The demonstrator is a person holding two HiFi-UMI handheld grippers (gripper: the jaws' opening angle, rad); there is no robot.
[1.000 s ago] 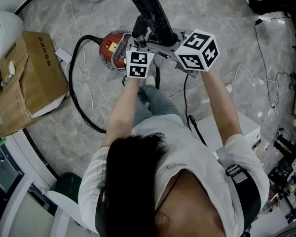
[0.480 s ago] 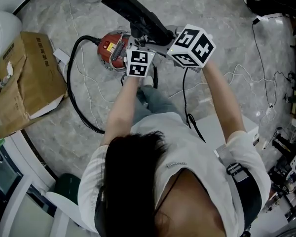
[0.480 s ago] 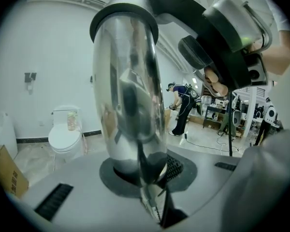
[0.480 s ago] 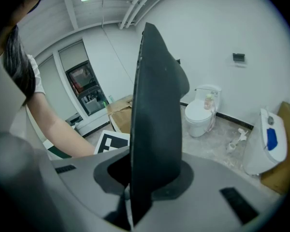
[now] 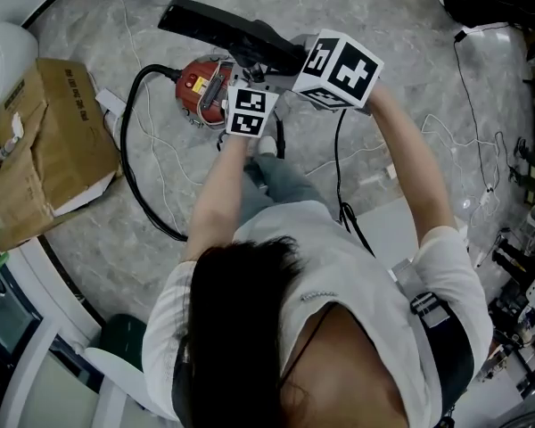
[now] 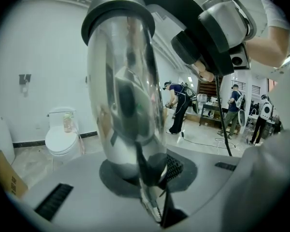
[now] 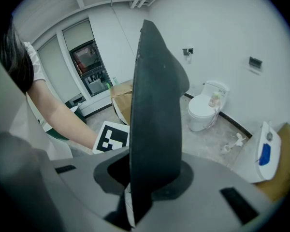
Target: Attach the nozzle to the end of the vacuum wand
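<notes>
Pinching a shiny, rounded chrome wand (image 6: 123, 91) in the left tool (image 6: 150, 182), right tool (image 7: 135, 197) clamped on flat matte-black nozzle (image 7: 154, 115).

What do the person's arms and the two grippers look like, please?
The left gripper and the right gripper have matte grey bodies with dark slots. The left cube and right cube are white with black square markers. A black cable hangs below the right gripper. The person wears a white short-sleeved shirt.

Black nozzle (image 5: 216, 27) — silvery wand (image 6: 123, 91) — red vacuum (image 5: 196, 86).
</notes>
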